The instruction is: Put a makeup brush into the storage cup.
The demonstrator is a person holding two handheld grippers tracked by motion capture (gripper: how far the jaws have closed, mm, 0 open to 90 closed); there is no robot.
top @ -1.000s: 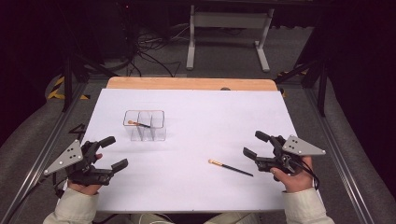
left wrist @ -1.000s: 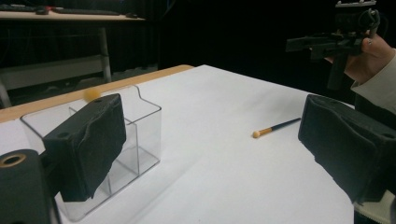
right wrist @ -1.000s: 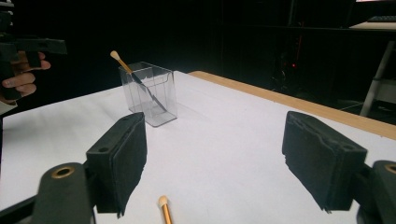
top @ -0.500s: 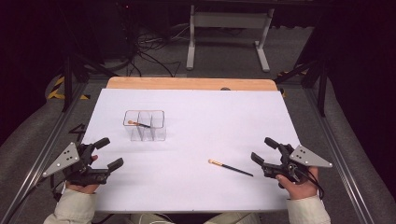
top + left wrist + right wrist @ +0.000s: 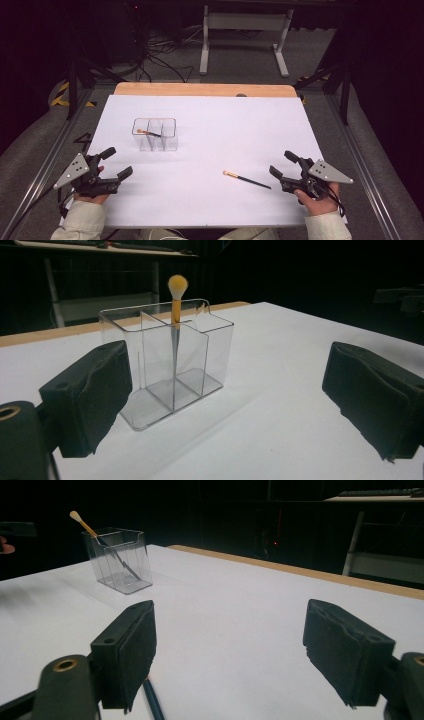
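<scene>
- White table sheet (image 5: 210,150) under dim light, wooden edge and dark floor cables beyond.
- Nearest, at the near edge: left gripper (image 5: 113,162) and right gripper (image 5: 283,164), both held low, jaws spread wide, nothing between them; each drawn back toward the person and slightly outward compared with a second ago.
- Just beside the right gripper, toward the table's middle: loose brush (image 5: 246,179), flat on the sheet, pale tip pointing left, untouched and in the same place as before; dark handle end visible low between the jaws in the right gripper view.
- Farther, left of centre: clear divided organizer (image 5: 155,134), upright, with a second brush (image 5: 175,315) leaning inside, yellow head above the rim.
- Judged meaning: retreat of both hands suggests a pause, loose brush probably next for the organizer.
</scene>
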